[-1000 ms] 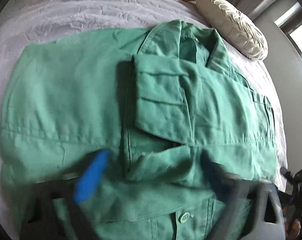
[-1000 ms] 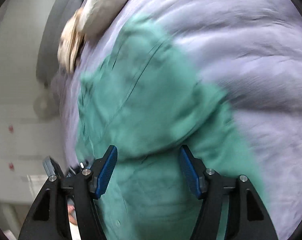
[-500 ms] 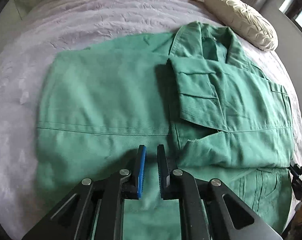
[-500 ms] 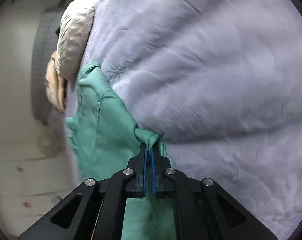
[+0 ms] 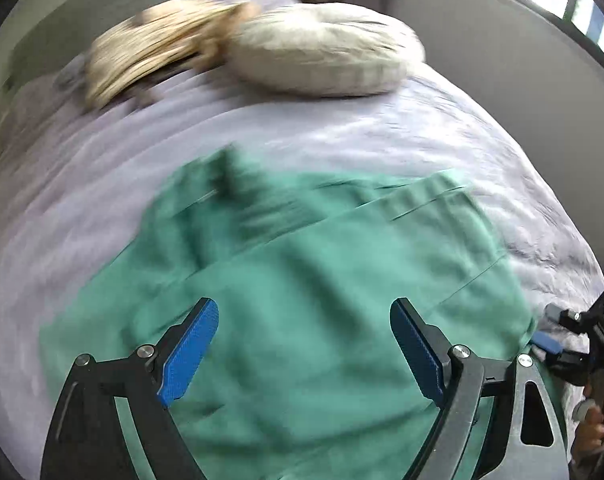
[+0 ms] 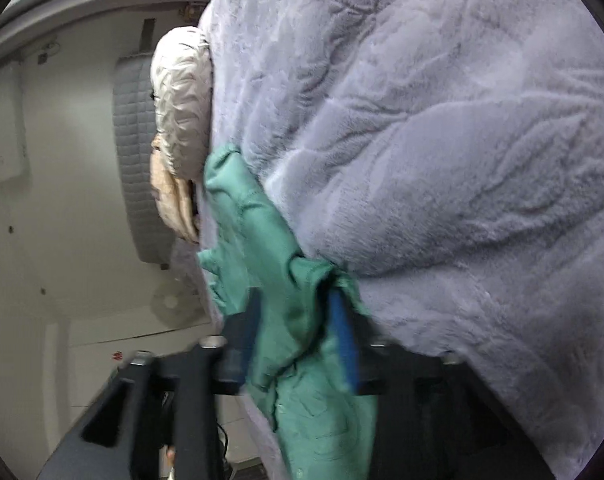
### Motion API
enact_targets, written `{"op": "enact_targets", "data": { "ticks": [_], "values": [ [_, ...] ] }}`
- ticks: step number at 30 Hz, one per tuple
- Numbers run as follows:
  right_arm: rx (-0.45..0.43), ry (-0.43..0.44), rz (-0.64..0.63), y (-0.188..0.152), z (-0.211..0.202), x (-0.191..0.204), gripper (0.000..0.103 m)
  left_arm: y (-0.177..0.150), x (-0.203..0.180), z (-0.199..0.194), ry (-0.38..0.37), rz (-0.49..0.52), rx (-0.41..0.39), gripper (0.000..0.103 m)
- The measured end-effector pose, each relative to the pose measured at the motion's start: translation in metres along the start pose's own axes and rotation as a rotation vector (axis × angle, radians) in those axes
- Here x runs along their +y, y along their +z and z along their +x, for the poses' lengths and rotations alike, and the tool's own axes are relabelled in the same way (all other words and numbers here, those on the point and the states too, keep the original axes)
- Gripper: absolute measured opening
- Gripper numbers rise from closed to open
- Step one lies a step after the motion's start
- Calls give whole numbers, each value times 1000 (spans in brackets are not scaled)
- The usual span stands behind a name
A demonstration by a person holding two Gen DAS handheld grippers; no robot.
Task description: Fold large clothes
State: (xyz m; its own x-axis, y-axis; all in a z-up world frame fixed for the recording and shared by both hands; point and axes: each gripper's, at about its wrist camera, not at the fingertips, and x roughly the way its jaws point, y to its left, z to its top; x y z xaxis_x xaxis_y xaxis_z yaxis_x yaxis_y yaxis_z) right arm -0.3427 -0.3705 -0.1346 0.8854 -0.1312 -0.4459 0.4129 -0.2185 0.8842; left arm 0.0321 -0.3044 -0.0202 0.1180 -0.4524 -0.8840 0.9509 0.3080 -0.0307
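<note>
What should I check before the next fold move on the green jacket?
1. Left gripper free of cloth: ok, fingers wide apart above the green cotton jacket.
2. Right gripper state: cannot tell, blurred; fingers apart with jacket edge between them.
3. Jacket on the lilac plush bedspread: ok.
4. Folded layers flat: cannot tell, motion blur.
5. Cream round cushion apart from the jacket: ok.

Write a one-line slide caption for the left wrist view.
Open left gripper above a green jacket spread on a lilac bedspread, cream pillow beyond.
</note>
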Motion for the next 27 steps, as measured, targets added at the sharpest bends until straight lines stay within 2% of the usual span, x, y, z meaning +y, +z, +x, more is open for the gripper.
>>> {"op": "enact_targets", "data": {
  "ticks": [3,9,13,14,15,16,17,18,19,20,22,24,27],
  "values": [
    [3,14,15,2,3,-1,48,37,-41,24,-32,102,11,88],
    [0,52,53,0,1,-10,48,100,-103,84,-75,225,73,88],
    [-5,71,74,-2,-1,-15,48,109,-125,116,-78,246,157,88],
    [-7,74,81,-2,0,-16,48,109,-128,121,-83,246,178,82],
    [-9,75,84,-2,-1,-16,48,109,-130,126,-89,248,195,63],
    [-11,73,86,-3,-1,-16,48,106,-134,129,-105,253,221,53],
    [-16,68,87,-4,-1,-15,47,105,-136,129,-112,257,226,37],
    [-20,55,85,-4,0,-14,44,103,-138,126,-125,266,212,16],
    [-23,31,83,-4,1,-13,35,102,-138,122,-117,267,197,14],
    [-19,-1,78,-5,4,-11,1,102,-135,114,-120,249,168,12],
    [-36,-29,48,-6,3,-3,3,104,-124,93,-150,195,105,11],
    [-71,-66,-52,-10,-5,17,3,105,-111,76,-174,156,56,11],
    [-110,-137,-141,-15,-8,31,3,106,-110,79,-171,154,59,11]
  ]
}}
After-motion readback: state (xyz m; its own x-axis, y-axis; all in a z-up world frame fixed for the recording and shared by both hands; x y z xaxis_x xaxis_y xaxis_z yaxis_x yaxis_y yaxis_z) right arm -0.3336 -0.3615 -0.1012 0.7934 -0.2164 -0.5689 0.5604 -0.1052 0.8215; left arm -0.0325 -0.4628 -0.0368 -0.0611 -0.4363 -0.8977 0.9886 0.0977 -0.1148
